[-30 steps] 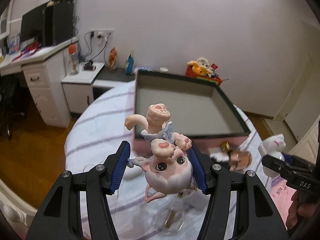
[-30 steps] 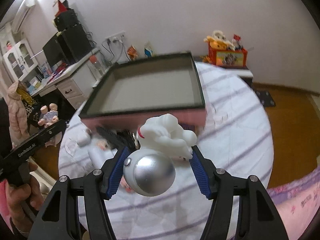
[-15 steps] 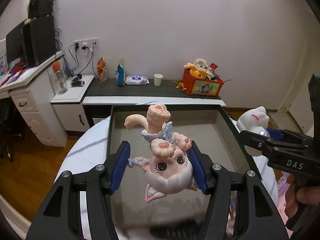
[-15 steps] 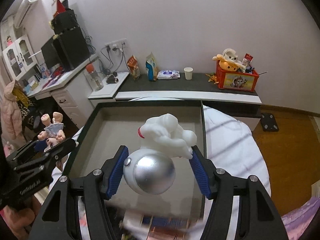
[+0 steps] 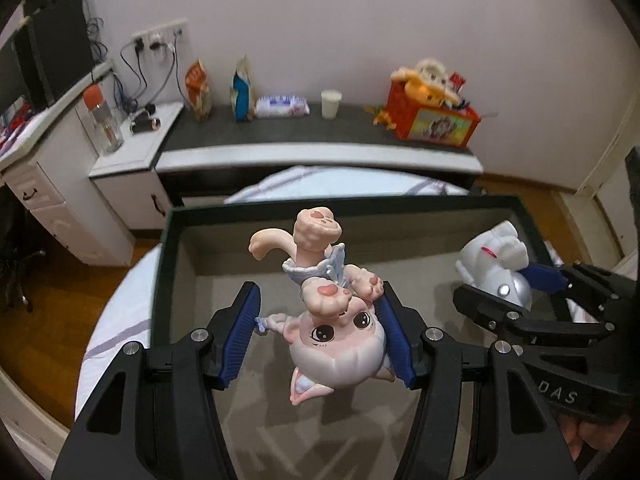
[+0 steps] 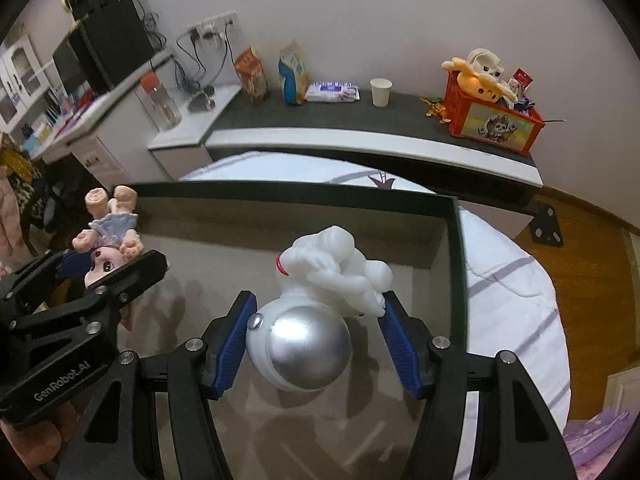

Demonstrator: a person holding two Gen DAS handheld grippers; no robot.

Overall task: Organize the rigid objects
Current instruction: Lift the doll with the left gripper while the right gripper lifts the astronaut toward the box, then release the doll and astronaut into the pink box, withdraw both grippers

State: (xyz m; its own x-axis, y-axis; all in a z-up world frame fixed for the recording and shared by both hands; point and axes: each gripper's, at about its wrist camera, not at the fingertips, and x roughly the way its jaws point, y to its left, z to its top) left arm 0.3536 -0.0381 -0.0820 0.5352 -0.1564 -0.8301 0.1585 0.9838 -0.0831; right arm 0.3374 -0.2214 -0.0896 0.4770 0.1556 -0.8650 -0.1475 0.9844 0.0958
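Left gripper (image 5: 320, 334): matt black plastic arms with bright metal screw heads; its pads (image 5: 240, 336) are ribbed blue rubber-like material. Cat figurine (image 5: 334, 320), held head-down: smooth pink plastic with a soft sheen. Astronaut figurine (image 6: 320, 312), in the right gripper (image 6: 318, 344): smooth white plastic body, mirror-bright chrome visor. Tray (image 5: 164, 280): dark matt rim, floor lined with dull grey felt-like fabric. At 12 o'clock beyond the tray, striped white cloth (image 5: 320, 182) covers the table; further at 12 o'clock, a dark matt countertop (image 5: 280, 128). At 9 o'clock, glossy wooden floor (image 5: 48, 312).
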